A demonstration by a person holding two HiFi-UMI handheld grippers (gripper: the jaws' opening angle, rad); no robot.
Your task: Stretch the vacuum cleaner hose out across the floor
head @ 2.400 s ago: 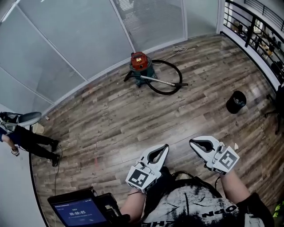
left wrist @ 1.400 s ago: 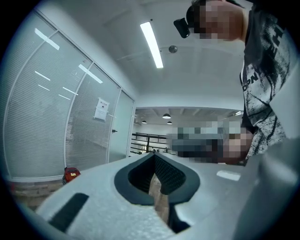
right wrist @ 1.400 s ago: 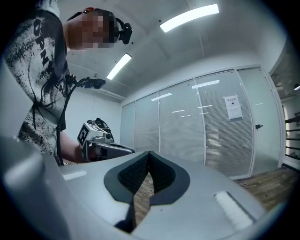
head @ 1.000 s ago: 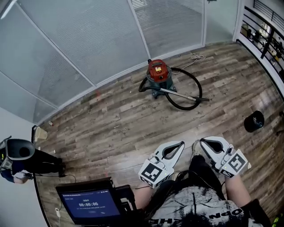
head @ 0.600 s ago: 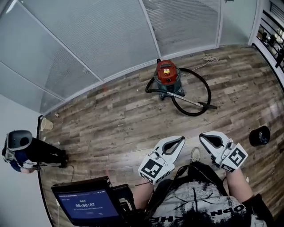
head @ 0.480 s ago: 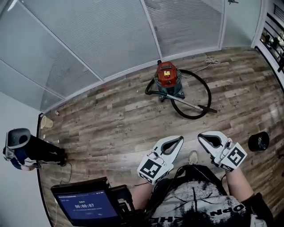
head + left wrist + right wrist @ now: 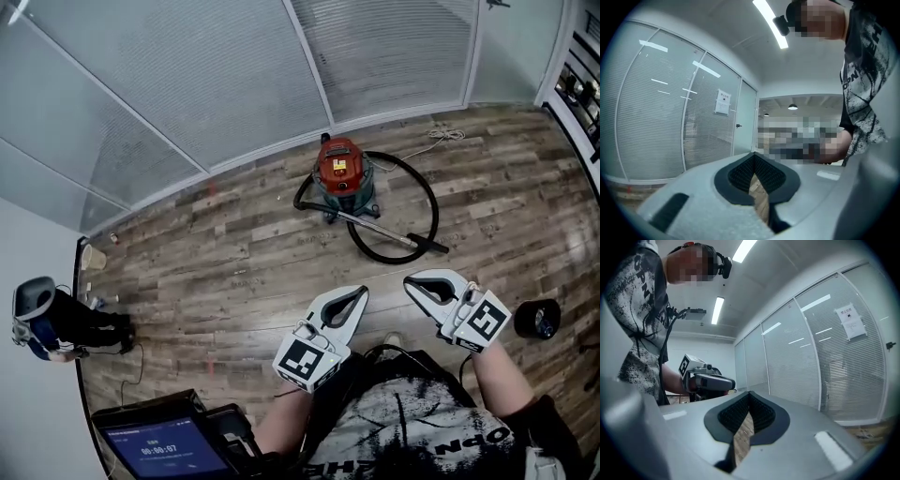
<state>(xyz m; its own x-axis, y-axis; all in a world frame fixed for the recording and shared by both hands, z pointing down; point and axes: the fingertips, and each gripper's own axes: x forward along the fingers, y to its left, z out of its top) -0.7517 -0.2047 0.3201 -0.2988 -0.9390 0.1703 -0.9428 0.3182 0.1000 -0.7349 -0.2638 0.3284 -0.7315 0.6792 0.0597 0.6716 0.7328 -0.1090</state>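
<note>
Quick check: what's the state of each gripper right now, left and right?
Left gripper: closed, jaws together, holding nothing.
Right gripper: closed, jaws together, holding nothing.

Btm-left screen [image 7: 155, 448] cut by frame edge, digits too small to read. Part of hose [image 7: 429, 202] hidden behind vacuum cleaner [image 7: 339, 169]. Small objs [image 7: 94, 255] by wall too tiny to ID. Railing [image 7: 583, 84] cut off at right.

This is an office. Glass partition walls [image 7: 187, 84] with closed blinds line the far side of the wood-plank floor [image 7: 234, 272]. Strip lights [image 7: 769, 23] run along the ceiling.
</note>
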